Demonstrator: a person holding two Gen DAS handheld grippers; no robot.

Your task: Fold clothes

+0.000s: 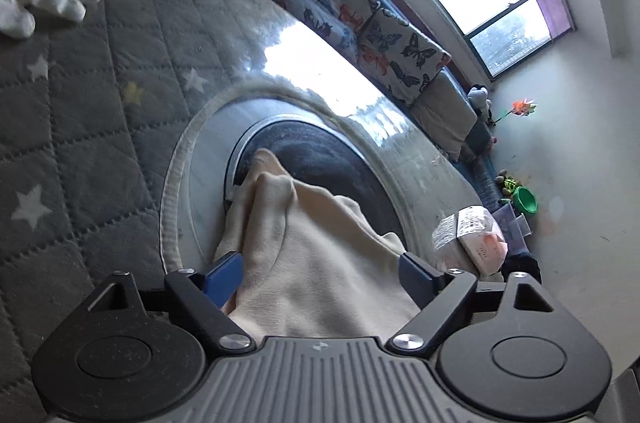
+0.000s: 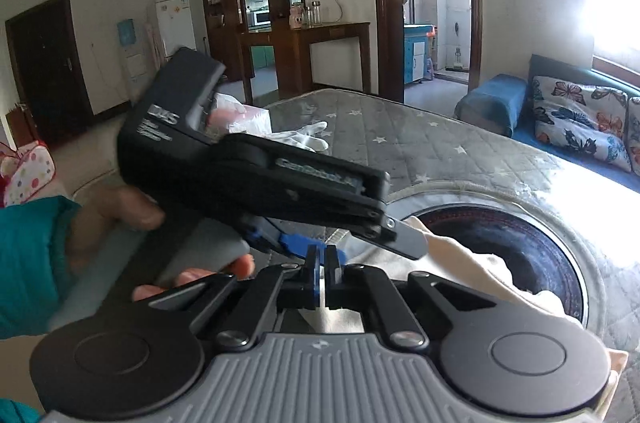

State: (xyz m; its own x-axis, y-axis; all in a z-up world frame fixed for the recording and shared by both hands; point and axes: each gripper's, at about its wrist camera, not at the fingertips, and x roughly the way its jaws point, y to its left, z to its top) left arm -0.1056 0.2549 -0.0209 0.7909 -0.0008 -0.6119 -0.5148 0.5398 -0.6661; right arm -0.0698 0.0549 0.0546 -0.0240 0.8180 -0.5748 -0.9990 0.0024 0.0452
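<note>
The cream garment (image 1: 320, 263) is draped over the dark round insert (image 1: 332, 163) in the glass tabletop (image 1: 320, 71). Left gripper (image 1: 320, 273) is spread wide around it; right gripper (image 2: 322, 265) looks clamped together, probably empty.

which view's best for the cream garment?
Left wrist view. The cream garment fills the centre between the open left claw, folds plainly visible. In the right wrist view, the left claw's body and the shut right claw hide most of it.
</note>
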